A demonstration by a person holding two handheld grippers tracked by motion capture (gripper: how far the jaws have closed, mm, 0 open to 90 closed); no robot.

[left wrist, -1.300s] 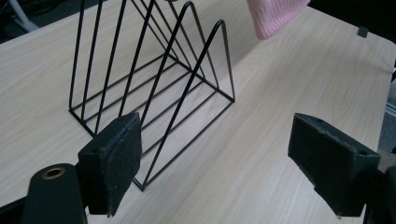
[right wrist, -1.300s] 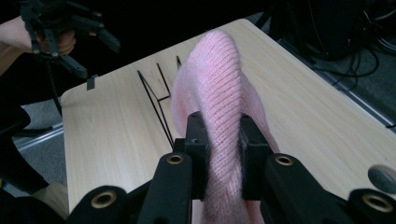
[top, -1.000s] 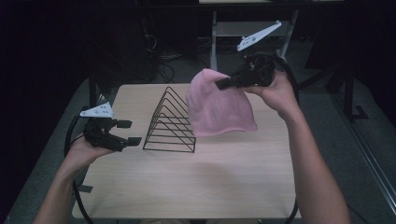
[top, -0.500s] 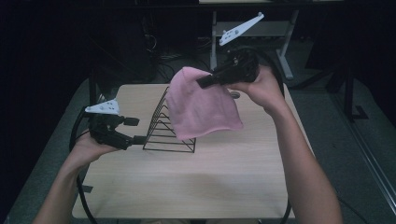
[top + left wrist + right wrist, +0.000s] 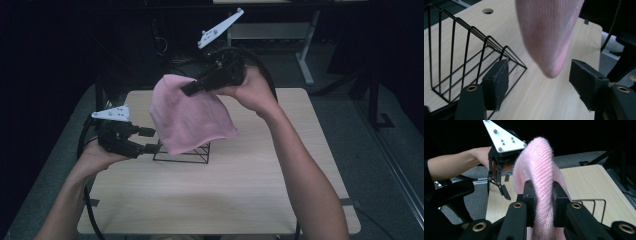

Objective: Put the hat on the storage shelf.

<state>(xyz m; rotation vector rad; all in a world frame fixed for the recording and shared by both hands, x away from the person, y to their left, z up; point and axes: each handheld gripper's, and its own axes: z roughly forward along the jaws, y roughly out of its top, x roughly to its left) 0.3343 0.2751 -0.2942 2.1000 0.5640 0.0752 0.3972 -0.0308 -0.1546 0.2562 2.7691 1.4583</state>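
Upper centre of the high view: right gripper (image 5: pixel 187 90) raised above the table, jaws clamped on a pink knit hat (image 5: pixel 190 117); right forearm runs from lower right up to the hand, wrist bent, gripper pointing left. Hat hangs down from the pinch, draped over the top of a black wire rack (image 5: pixel 182 152) whose base shows just below the hat's hem. Whether the hat touches the rack, cannot tell. Right gripper view: both pads pressed into a fold of the pink knit hat (image 5: pixel 541 170) at centre, left gripper (image 5: pixel 501 187) farther off at upper left with its grey plate on top.

Left centre of the high view: left gripper (image 5: pixel 150 140) held low by the left hand, forearm coming from lower left, jaws pointing right at the rack's left end. Left gripper view: jaws apart, gripping nothing, hat's lower tip (image 5: pixel 549 37) hanging between and beyond them, black wire rack (image 5: pixel 461 55) at left, near the left pad.

Table (image 5: pixel 240 195) light wood, rounded corners, mostly bare in the lower half. Room dark around it; grey floor (image 5: pixel 380 150) at right, white desk frame (image 5: pixel 300 45) at upper right.
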